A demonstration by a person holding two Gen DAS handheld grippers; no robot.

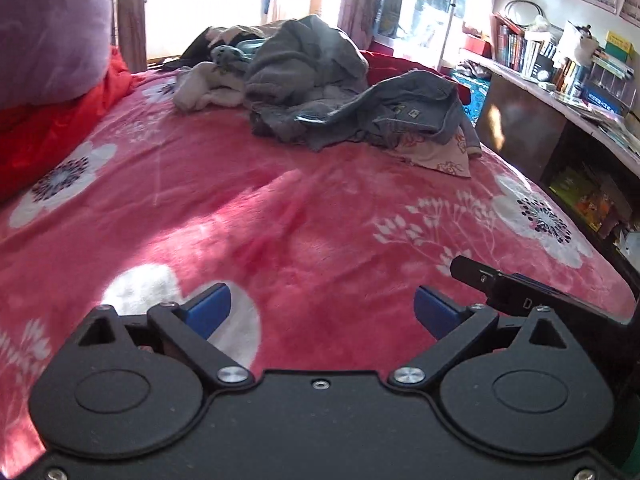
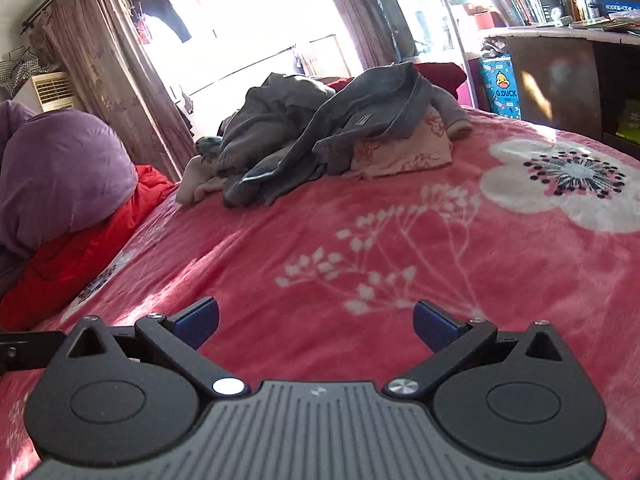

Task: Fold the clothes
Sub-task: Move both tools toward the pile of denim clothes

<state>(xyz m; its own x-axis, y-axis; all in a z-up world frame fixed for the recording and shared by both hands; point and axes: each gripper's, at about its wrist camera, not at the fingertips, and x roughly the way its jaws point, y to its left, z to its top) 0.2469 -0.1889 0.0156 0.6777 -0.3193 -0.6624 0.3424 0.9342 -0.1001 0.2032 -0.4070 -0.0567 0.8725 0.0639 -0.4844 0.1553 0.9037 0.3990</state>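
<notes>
Both grippers, left gripper [image 1: 322, 312] and right gripper [image 2: 316, 326], we hold spread wide and empty above the pink floral blanket [image 1: 280, 216]. We see the clothes pile [image 1: 320, 92] well ahead, far across the bed.

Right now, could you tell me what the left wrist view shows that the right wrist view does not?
Only the left wrist view shows the right gripper's black finger at its lower right. Only the right wrist view shows the white air conditioner and duck box. Both show the clothes pile on the pink floral blanket, the purple bundle, and open, empty grippers: left gripper, right gripper.
</notes>
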